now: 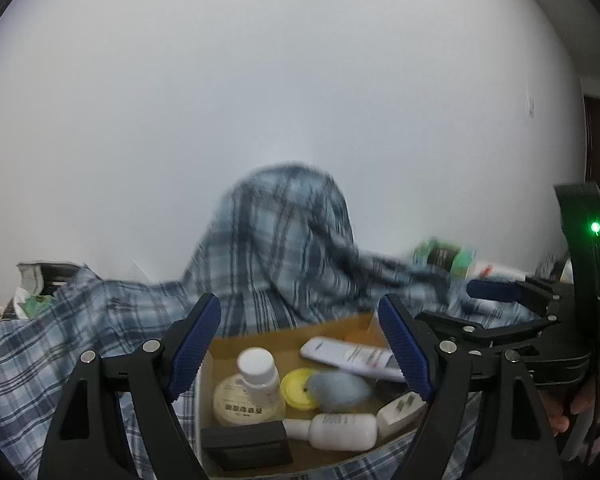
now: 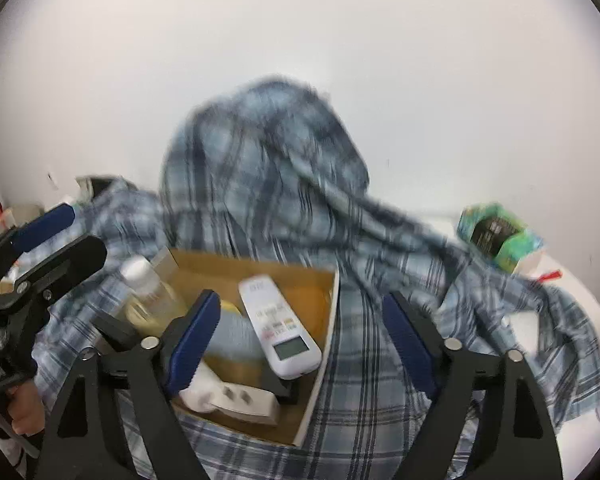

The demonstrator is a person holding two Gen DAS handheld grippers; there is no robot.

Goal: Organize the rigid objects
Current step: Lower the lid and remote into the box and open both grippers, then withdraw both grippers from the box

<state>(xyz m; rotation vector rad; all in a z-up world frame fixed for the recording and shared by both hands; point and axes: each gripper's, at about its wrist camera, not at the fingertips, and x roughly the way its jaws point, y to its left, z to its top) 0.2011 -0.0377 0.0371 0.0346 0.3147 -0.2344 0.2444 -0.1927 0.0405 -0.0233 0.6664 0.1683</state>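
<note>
Cardboard box [image 1: 236, 342] filled with rigid objects (remote [image 2: 280, 326] included).
Both the left gripper [image 1: 300, 344] and right gripper [image 2: 300, 340] are spread wide, nothing pinched.

Blue-and-white plaid cloth [image 2: 364, 344] – brown box [image 2: 292, 280], white remote [image 2: 278, 320], yellow lid [image 1: 296, 388]

Blue plaid cloth [image 2: 268, 184] heaped against white wall [image 2: 300, 40]; book stack [image 1: 40, 276] far left.

The plaid cloth [image 2: 268, 168] is smeared with motion blur and drapes over whatever props it up. The green box [image 2: 498, 236] label's too blurry to read.
</note>
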